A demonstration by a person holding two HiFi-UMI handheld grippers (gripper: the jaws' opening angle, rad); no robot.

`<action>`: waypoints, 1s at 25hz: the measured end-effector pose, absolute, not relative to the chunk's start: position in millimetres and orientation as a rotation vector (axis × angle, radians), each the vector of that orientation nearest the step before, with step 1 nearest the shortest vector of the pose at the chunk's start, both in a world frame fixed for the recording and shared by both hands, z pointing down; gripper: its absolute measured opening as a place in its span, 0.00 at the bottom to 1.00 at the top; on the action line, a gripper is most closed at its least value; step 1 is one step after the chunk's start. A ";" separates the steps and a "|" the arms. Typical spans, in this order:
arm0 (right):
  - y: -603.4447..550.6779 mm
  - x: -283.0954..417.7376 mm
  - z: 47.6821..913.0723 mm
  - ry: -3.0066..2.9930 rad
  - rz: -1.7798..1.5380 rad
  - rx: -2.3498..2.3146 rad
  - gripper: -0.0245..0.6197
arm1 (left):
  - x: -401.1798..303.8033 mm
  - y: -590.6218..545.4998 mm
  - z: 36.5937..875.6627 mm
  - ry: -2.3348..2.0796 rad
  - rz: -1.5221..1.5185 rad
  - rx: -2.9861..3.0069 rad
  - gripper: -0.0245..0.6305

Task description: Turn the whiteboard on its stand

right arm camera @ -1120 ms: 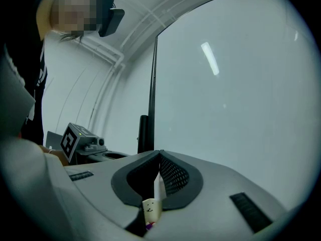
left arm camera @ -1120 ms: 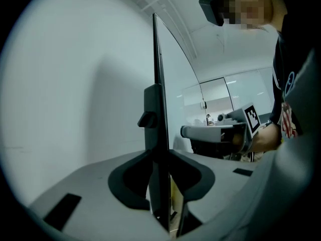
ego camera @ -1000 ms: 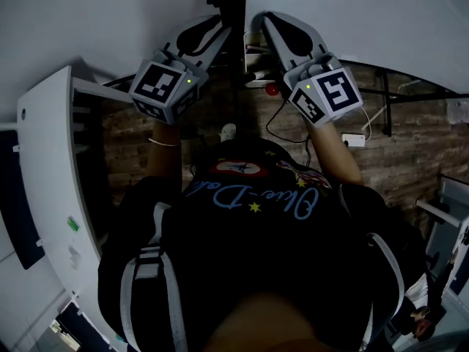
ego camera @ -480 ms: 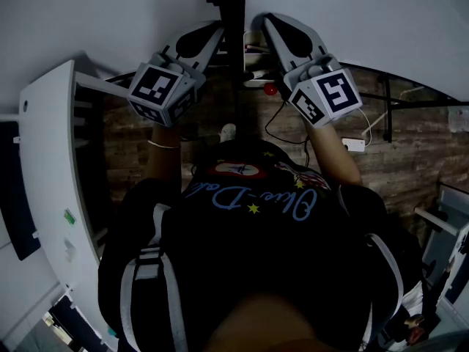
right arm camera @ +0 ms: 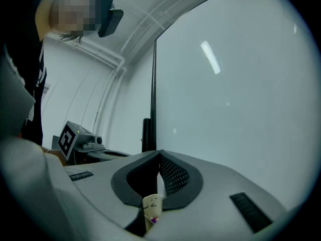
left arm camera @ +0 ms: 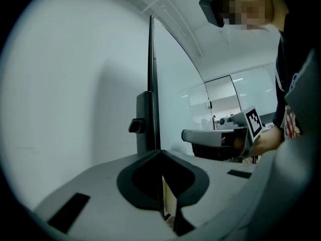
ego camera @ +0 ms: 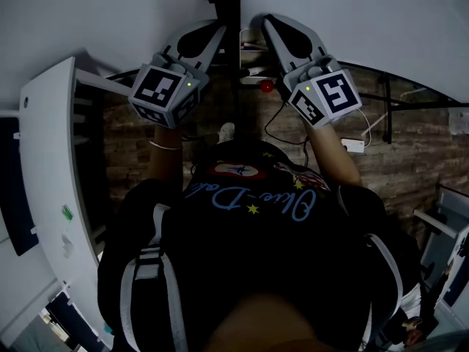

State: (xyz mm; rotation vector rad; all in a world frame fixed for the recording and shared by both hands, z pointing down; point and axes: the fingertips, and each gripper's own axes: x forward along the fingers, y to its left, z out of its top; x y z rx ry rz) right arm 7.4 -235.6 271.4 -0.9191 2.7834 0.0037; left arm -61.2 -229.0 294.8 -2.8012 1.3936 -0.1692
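Left gripper (left arm camera: pixel 160 154) jaws just closed, pinching whiteboard (left arm camera: pixel 151 64) edge

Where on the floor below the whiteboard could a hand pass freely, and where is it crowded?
Bare floor shows between the white unit and the person's left arm, and again far right past the socket block. Crowded: below the whiteboard right of the post, with a cable and a red thing.
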 end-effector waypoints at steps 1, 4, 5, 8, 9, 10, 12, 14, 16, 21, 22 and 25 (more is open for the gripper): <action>-234.3 7.9 271.2 2.785 0.005 -0.918 0.08 | -60.9 -227.4 293.8 1.396 -0.163 -2.801 0.06; -231.3 11.7 271.1 2.788 0.006 -0.913 0.08 | -57.3 -223.5 292.1 1.402 -0.160 -2.792 0.06; -230.2 13.7 271.0 2.789 0.006 -0.910 0.08 | -55.0 -222.3 291.7 1.403 -0.161 -2.788 0.06; -226.1 18.7 270.7 2.796 0.007 -0.901 0.08 | -49.3 -217.8 289.9 1.415 -0.160 -2.771 0.06; -224.7 19.9 270.6 2.798 0.006 -0.897 0.08 | -48.3 -216.4 289.3 1.421 -0.157 -2.766 0.06; -223.4 21.1 270.3 2.800 0.006 -0.894 0.08 | -47.3 -215.2 288.8 1.427 -0.154 -2.763 0.06; -221.6 23.7 269.6 2.803 0.006 -0.887 0.08 | -45.1 -213.8 288.1 1.435 -0.150 -2.761 0.06; -219.4 26.7 269.1 2.808 0.007 -0.879 0.08 | -42.3 -211.4 286.5 1.443 -0.145 -2.749 0.06; -215.8 29.9 269.2 2.815 0.007 -0.871 0.08 | -39.2 -207.0 284.5 1.450 -0.141 -2.733 0.06; -210.4 37.8 271.9 2.827 0.014 -0.856 0.08 | -31.9 -200.3 286.2 1.465 -0.144 -2.715 0.06; -209.4 39.1 272.3 2.831 0.015 -0.851 0.08 | -30.5 -199.5 286.4 1.469 -0.145 -2.713 0.06; -204.7 42.5 271.5 2.838 0.020 -0.834 0.08 | -26.9 -195.2 285.2 1.483 -0.145 -2.700 0.06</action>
